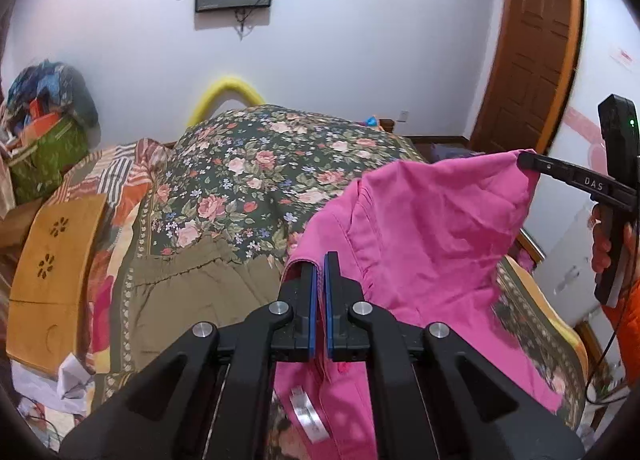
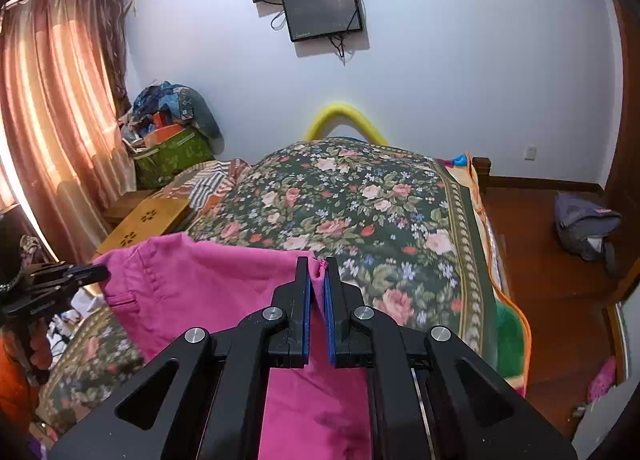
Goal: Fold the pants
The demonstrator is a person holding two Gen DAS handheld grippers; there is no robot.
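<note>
We hold one pair of pink pants (image 1: 432, 228) in the air above the bed (image 2: 360, 220), stretched between our two grippers. The left gripper (image 1: 320, 260) pinches one corner of the cloth between its pads, fingers nearly together with pink fabric showing in the narrow gap. The right gripper (image 2: 318, 264) grips the other corner the same way, a small pink tuft poking out past its tips. Held by two corners like this, the pants hang open and flat below the fingers, which we judge readies them for laying down and folding. Beyond the left fingers, one olive garment (image 1: 192, 292) lies on the floral quilt. On the wall ahead hang two screens (image 2: 324, 12), one below the other.
</note>
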